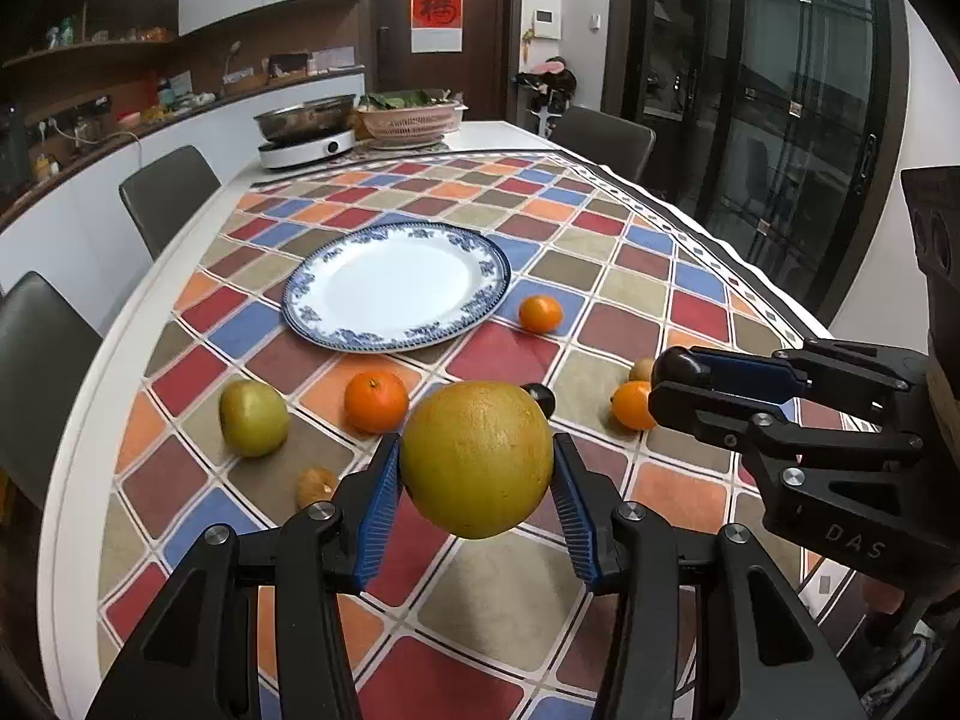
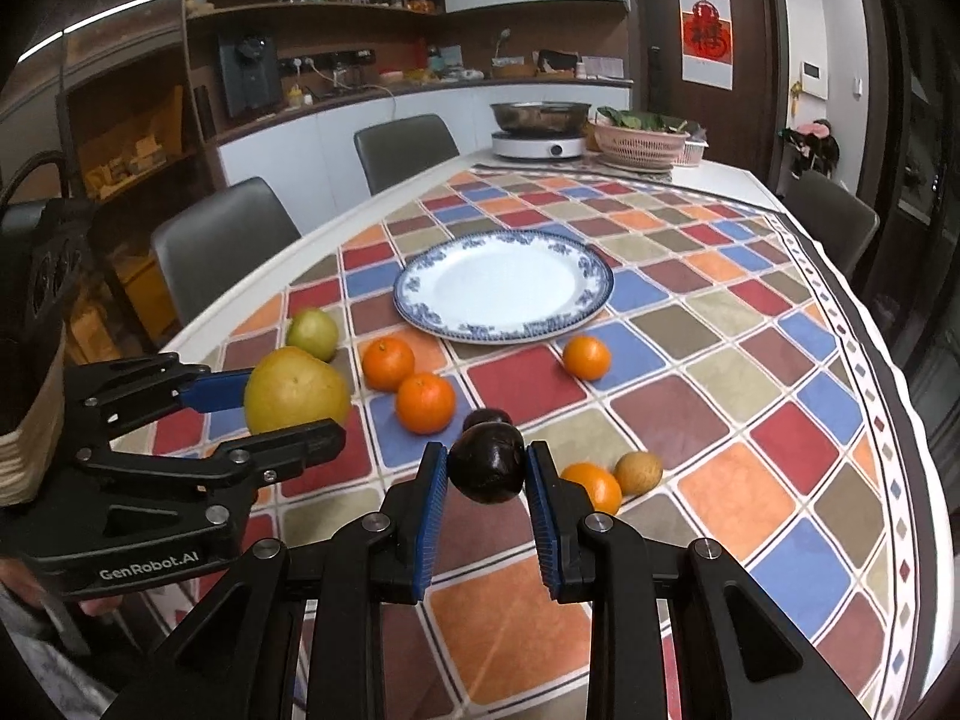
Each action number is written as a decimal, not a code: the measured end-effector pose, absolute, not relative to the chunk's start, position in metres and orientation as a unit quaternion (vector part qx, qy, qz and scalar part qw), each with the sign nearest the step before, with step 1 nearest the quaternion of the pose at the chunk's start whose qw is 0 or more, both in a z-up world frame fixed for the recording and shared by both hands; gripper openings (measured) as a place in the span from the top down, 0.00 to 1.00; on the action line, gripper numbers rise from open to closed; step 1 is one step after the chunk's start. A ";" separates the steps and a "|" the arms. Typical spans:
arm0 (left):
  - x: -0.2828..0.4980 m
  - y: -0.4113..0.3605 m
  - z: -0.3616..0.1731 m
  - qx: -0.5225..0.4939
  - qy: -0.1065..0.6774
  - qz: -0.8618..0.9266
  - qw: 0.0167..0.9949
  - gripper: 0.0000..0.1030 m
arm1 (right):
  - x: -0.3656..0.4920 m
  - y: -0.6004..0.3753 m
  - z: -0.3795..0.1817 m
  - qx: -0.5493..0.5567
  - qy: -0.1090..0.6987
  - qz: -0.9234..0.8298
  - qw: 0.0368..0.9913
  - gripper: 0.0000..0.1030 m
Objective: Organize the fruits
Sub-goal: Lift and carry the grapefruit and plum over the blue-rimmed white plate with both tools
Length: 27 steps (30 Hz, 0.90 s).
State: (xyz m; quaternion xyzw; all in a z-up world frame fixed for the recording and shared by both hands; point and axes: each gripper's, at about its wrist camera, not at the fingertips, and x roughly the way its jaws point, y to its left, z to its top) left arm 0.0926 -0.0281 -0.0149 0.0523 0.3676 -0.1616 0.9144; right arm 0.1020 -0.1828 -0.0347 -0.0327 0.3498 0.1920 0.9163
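Note:
My left gripper [image 1: 477, 468] is shut on a large yellow-green grapefruit [image 1: 477, 459] and holds it above the chequered cloth; it also shows in the right wrist view [image 2: 297, 390]. My right gripper [image 2: 487, 465] is shut on a dark purple fruit [image 2: 486, 462] held above the table; in the left wrist view this gripper [image 1: 678, 387] shows at the right. A blue-and-white plate [image 1: 396, 285] [image 2: 504, 285] lies beyond, nothing on it. Oranges [image 1: 376, 402] [image 1: 540, 313] [image 2: 425, 402], a green apple [image 1: 253, 417] and small brown fruits [image 1: 316, 486] [image 2: 638, 473] lie on the cloth.
A second dark fruit [image 2: 487, 418] lies just past the right gripper. An induction cooker with a steel pan [image 1: 306, 138] and a pink basket of greens [image 1: 408, 117] stand at the far end. Chairs [image 1: 168, 192] line the left side. The table edge [image 2: 918, 480] curves at the right.

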 end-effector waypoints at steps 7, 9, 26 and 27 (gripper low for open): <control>0.101 -0.023 0.001 0.043 0.360 -0.154 0.919 0.53 | 0.108 -0.182 -0.019 -0.026 0.340 0.209 0.916 0.73; 0.105 -0.022 0.005 0.040 0.358 -0.154 0.920 0.53 | 0.113 -0.182 -0.014 -0.024 0.340 0.216 0.915 0.73; 0.185 -0.015 0.037 0.034 0.340 -0.155 0.927 0.53 | 0.192 -0.172 0.018 -0.019 0.332 0.225 0.916 0.73; 0.190 -0.014 0.036 0.034 0.341 -0.156 0.926 0.53 | 0.198 -0.171 0.018 -0.020 0.332 0.225 0.916 0.73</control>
